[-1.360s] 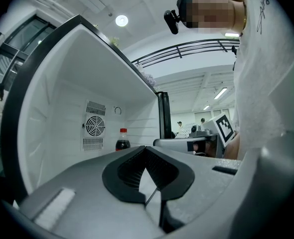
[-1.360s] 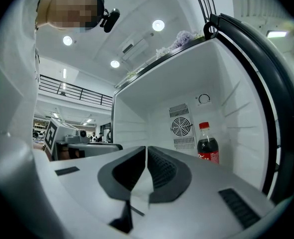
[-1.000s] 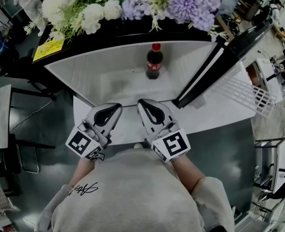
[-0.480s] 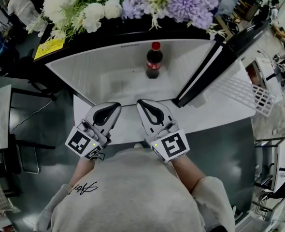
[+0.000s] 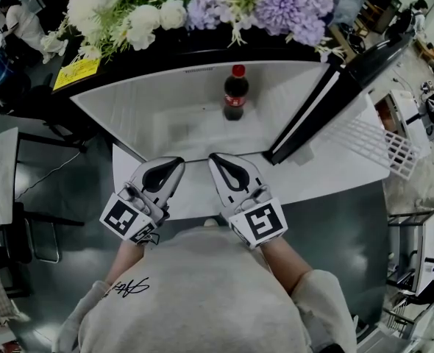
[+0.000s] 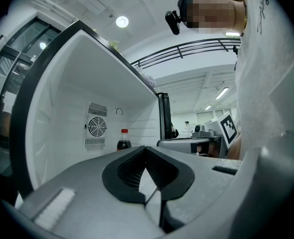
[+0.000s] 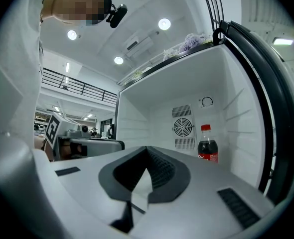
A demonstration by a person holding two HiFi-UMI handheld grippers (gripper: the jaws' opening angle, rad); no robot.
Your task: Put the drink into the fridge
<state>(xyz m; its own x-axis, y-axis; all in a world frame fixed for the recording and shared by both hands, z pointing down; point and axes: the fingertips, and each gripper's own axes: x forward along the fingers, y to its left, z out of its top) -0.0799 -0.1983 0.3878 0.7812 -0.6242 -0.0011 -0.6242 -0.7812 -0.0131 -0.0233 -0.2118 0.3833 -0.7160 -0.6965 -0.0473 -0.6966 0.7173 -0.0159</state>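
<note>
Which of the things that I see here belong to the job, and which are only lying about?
Belong to the job:
- cola bottle, standing inside the fridge
- fridge door, open
- left gripper and right gripper, both shut and empty

Only lying about:
- flowers on top of the fridge
- yellow sheet beside them

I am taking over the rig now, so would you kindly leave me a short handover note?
Left gripper: shut, empty, level in front of the fridge.
Right gripper: shut, empty, beside the left one.
Bottle: upright inside the fridge, near the back wall, touched by neither gripper.
Door: open, on the right.
Done: the drink is in the fridge.
Left: probably only closing the door, if that is wanted.
</note>
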